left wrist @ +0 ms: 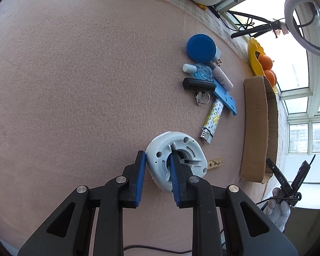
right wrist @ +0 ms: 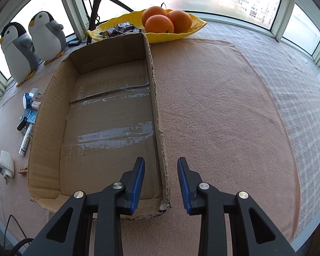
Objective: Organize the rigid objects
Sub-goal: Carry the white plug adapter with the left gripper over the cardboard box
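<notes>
A pale grey round device (left wrist: 160,149) lies hollow side up on the pink blanket. My left gripper (left wrist: 156,154) is shut on its rim, one pad outside the rim and the other in the hollow. Beyond it lie a patterned lighter (left wrist: 211,121), a blue card (left wrist: 226,98), a black cylinder (left wrist: 198,84), a key ring (left wrist: 202,99), a small blue bottle (left wrist: 200,71) and a blue round lid (left wrist: 200,48). My right gripper (right wrist: 161,159) is open, straddling the right wall of the empty cardboard box (right wrist: 157,111) without touching it.
A wooden clothespin (left wrist: 216,163) lies between the device and the box (left wrist: 256,128). A yellow dish (right wrist: 181,35) with three oranges stands behind the box. Two plush penguins (right wrist: 47,36) and a tripod stand by the window. A gloved hand (left wrist: 277,209) shows at right.
</notes>
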